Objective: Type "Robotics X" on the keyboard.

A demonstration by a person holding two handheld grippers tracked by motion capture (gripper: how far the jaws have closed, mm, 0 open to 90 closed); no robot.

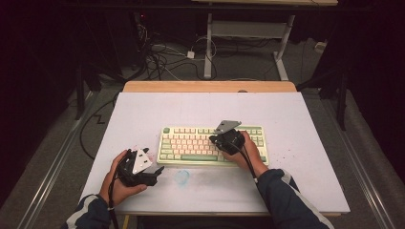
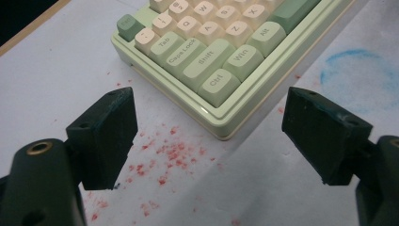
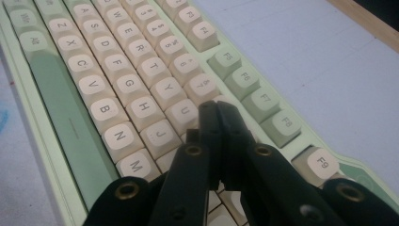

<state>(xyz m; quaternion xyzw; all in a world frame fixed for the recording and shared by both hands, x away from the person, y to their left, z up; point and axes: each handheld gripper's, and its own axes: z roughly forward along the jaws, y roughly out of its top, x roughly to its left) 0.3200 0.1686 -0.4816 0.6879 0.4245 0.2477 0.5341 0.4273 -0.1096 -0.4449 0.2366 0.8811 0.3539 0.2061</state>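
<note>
table lit from above | dark surroundings | near jaws blurred

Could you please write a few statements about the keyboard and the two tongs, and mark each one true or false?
1. The right tongs are closed, with their tip over the keyboard near the U and I keys. True.
2. The left tongs are clamped on the keyboard's corner. False: they are open and hold nothing, with the Ctrl corner ahead of the gap between them.
3. Red specks mark the table near that corner. True.
4. A blue smudge lies behind the keyboard. False: it lies in front, on the person's side.
5. The spacebar is green. True.
</note>
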